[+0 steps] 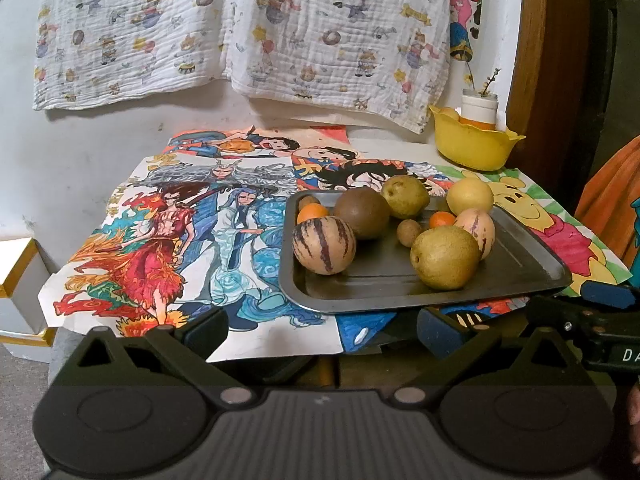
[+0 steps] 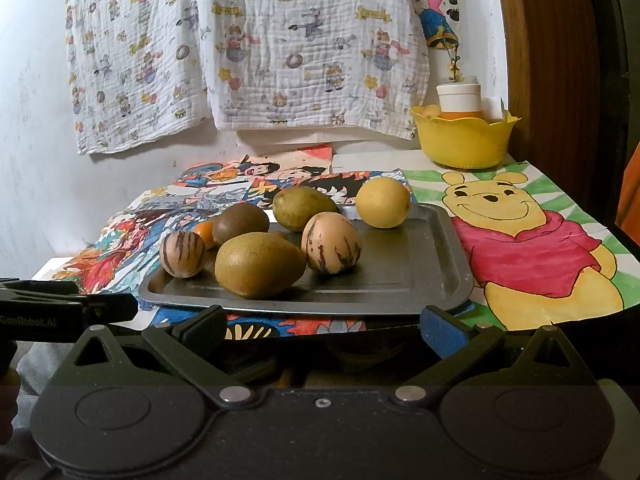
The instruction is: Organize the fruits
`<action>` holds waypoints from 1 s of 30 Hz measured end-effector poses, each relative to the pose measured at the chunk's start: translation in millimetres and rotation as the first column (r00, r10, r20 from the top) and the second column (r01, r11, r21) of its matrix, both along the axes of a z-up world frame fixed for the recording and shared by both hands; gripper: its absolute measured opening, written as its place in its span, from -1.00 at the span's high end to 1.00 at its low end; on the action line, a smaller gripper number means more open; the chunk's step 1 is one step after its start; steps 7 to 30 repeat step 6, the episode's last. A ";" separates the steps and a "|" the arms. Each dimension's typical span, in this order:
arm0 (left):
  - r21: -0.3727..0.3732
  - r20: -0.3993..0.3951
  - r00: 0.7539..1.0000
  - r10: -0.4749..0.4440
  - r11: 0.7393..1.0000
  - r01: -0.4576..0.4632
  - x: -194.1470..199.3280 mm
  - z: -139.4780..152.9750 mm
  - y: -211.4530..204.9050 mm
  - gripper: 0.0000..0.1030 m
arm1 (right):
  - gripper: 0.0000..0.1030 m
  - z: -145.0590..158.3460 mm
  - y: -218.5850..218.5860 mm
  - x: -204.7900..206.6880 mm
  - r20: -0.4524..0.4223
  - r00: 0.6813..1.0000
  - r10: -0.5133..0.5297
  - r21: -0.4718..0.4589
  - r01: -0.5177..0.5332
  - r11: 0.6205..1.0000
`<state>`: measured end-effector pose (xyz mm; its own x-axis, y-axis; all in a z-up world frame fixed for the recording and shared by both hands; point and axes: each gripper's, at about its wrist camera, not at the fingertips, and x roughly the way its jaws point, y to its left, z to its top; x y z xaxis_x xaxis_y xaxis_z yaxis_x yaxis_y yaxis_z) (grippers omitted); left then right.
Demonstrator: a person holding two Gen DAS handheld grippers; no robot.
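Fruit colours on a dark grey metal tray (image 1: pixel 520 264)

Two cream melons with purple-brown stripes (image 1: pixel 324 245) (image 2: pixel 331 247), olive-green pears (image 1: pixel 445 258) (image 1: pixel 405 196), a brown round fruit (image 1: pixel 362 213), a pale yellow one (image 2: pixel 383 202) at the tray's far right corner, small orange citrus (image 1: pixel 313 213); a yellow bowl (image 2: pixel 464 140) at the table's far right corner; bright cartoon drawings (image 2: pixel 528 248) in red, blue, yellow and green beneath; a white printed cloth (image 1: pixel 240 28) behind.

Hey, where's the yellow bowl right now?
The yellow bowl sits at the far right corner of the table, beyond the metal tray of fruit and just past the Winnie the Pooh drawing, in both wrist views; a white cup stands inside it.
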<state>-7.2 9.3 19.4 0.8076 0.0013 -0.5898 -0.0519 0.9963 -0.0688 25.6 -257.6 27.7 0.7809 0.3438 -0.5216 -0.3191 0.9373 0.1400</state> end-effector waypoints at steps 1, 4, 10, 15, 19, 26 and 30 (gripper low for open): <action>0.000 -0.001 1.000 0.000 1.000 0.000 0.0 0.0 0.0 -0.99 | -0.99 -0.3 -0.3 -0.4 0.000 1.000 0.000 0.000 0.000 1.000; 0.002 -0.001 1.000 0.001 1.000 -0.001 0.2 -0.1 0.6 -0.99 | -0.99 0.3 0.5 -0.1 0.000 1.000 -0.001 0.000 0.001 1.000; 0.001 -0.002 1.000 0.001 1.000 -0.001 -0.4 -0.1 -0.2 -0.99 | -0.99 0.2 0.5 -0.4 0.000 1.000 0.000 -0.001 0.000 1.000; 0.001 -0.002 1.000 0.001 1.000 -0.001 -0.4 -0.1 -0.2 -0.99 | -0.99 0.2 0.5 -0.4 0.000 1.000 0.000 -0.001 0.000 1.000; 0.001 -0.002 1.000 0.001 1.000 -0.001 -0.4 -0.1 -0.2 -0.99 | -0.99 0.2 0.5 -0.4 0.000 1.000 0.000 -0.001 0.000 1.000; 0.001 -0.002 1.000 0.001 1.000 -0.001 -0.4 -0.1 -0.2 -0.99 | -0.99 0.2 0.5 -0.4 0.000 1.000 0.000 -0.001 0.000 1.000; 0.001 -0.002 1.000 0.001 1.000 -0.001 -0.4 -0.1 -0.2 -0.99 | -0.99 0.2 0.5 -0.4 0.000 1.000 0.000 -0.001 0.000 1.000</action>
